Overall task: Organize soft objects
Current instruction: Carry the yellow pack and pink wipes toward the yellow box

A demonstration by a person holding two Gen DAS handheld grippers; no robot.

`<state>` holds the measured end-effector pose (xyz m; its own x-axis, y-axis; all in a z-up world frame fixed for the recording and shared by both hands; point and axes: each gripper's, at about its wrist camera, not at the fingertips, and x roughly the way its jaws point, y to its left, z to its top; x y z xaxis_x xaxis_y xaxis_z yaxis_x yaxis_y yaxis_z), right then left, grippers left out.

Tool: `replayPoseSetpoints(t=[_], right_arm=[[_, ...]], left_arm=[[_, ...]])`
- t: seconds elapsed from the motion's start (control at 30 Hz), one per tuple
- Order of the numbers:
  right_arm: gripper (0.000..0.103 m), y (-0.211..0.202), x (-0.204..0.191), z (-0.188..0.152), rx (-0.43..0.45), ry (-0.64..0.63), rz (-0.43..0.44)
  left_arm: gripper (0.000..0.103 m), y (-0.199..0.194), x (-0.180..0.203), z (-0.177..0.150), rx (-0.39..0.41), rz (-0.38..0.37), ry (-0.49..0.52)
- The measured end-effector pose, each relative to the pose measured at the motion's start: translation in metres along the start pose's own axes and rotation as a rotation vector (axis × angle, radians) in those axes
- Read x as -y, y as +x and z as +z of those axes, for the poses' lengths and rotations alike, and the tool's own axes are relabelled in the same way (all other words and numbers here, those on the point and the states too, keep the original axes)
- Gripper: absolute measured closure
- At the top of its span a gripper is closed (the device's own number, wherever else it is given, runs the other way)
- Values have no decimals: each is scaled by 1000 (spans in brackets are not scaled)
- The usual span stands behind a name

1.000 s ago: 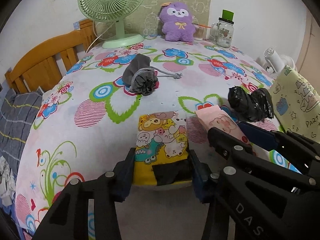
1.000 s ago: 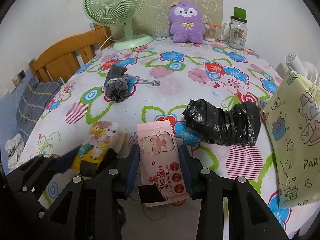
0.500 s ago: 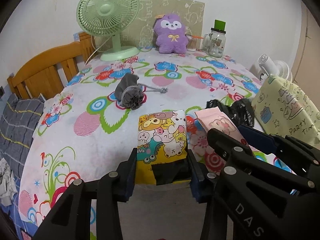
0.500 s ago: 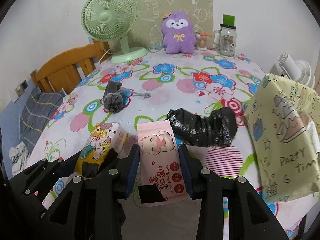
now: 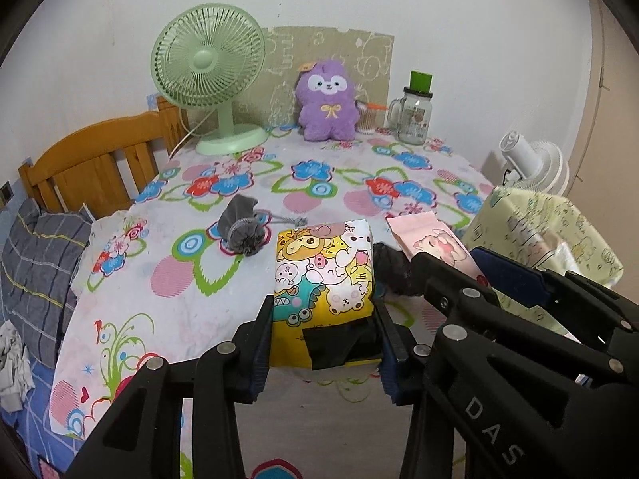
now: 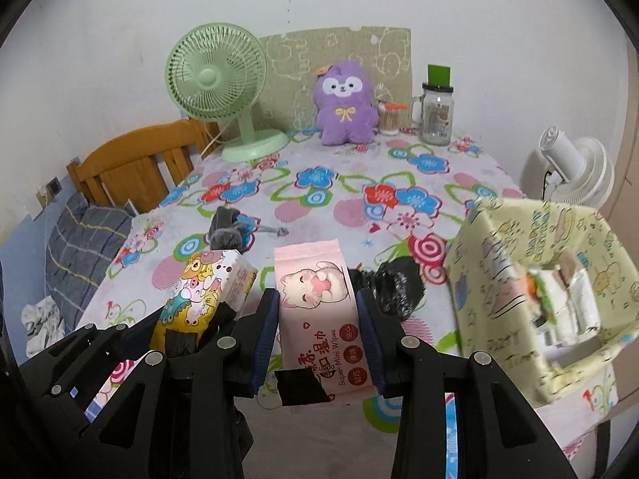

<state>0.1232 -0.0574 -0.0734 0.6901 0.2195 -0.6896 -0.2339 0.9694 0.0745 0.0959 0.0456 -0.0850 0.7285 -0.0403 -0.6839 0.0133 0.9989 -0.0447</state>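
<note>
Ahead on my right gapes the pale-yellow patterned fabric bin [image 6: 539, 279]. My left gripper [image 5: 323, 343] clenches the yellow cartoon tissue pack [image 5: 323, 275] aloft; my right gripper [image 6: 317, 331] squeezes the pink wet-wipes packet [image 6: 319, 303]. Both look light and squashy; mid-sides suit.

Yellow-green box [image 6: 535, 279] just right of right gripper [image 6: 317, 335]

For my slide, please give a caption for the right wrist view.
Right tongs hold a pink wipes pack beside the open yellow box.
</note>
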Motion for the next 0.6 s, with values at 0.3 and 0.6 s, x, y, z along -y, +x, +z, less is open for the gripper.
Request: replayPoseSetpoints(t=[0.3,0.6], right_arm=[[60,-27,11,18,43,6,18],[60,-52,30,34,84,14,25]], left_arm=[[58,-26,17,18,51,9,15],[57,-43,42,35,90,3,34]])
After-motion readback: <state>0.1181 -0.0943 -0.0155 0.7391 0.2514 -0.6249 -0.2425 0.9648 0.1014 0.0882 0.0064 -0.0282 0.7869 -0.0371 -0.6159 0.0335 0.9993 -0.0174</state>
